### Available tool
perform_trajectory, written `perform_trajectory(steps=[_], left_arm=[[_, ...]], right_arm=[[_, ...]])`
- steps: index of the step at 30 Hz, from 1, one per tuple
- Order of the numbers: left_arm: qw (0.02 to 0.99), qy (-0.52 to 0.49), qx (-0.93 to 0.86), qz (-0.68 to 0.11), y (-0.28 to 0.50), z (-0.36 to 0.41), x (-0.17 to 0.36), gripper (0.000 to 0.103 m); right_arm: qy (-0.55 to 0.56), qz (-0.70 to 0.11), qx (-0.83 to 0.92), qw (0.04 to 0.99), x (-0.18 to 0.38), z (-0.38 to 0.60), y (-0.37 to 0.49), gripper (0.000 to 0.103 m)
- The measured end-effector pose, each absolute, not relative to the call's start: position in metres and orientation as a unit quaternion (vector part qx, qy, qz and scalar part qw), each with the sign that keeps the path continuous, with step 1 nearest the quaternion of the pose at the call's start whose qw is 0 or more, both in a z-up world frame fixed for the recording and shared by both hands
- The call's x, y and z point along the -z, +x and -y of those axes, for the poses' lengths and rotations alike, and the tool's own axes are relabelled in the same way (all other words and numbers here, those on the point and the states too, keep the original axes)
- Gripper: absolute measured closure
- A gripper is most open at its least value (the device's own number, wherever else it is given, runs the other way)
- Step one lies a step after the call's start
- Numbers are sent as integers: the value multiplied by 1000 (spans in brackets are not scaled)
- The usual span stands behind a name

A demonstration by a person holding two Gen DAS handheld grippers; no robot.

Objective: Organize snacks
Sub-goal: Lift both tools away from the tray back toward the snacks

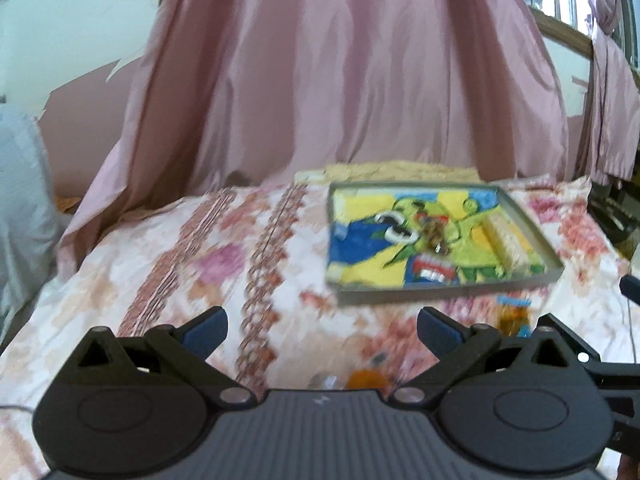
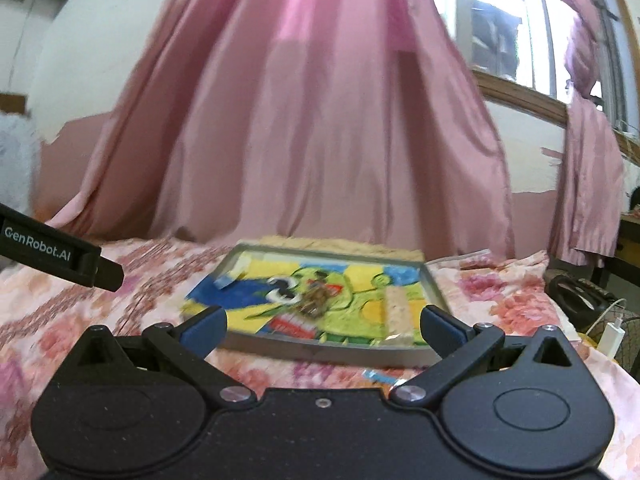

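**Both grippers empty over the bed, tray ahead**

The left gripper (image 1: 322, 330) and right gripper (image 2: 322, 330) hold their fingers spread wide, gripping nothing. The tray (image 2: 236, 340) lies on the bed (image 1: 160, 264), bare bedspread to its left, curtain (image 1: 340, 80) close behind. Inside lie a pale bar (image 2: 398, 314) and a small brown snack (image 2: 314, 300), too blurred to identify. An orange packet (image 1: 516, 318) lies just before the tray's near rim; another orange one (image 1: 366, 378) is partly hidden by the left gripper.

Motion blur smears the small brown snack (image 1: 434, 236) on the tray (image 1: 552, 258); an orange packet (image 1: 366, 380) sits half hidden behind the left tongs (image 1: 322, 330).
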State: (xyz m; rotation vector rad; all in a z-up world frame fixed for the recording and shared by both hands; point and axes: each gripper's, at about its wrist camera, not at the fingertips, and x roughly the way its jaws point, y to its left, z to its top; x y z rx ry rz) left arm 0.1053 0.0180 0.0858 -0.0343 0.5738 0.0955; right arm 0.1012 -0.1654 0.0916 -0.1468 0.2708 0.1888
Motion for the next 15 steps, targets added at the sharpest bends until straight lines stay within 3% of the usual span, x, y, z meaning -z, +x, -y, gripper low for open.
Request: perform_trajectory(steps=[15], left_arm=[[945,7,-76,-319,43,-38,-53,1]], right_arm=[[-97,-184,-139,968,-70,142,34,1]])
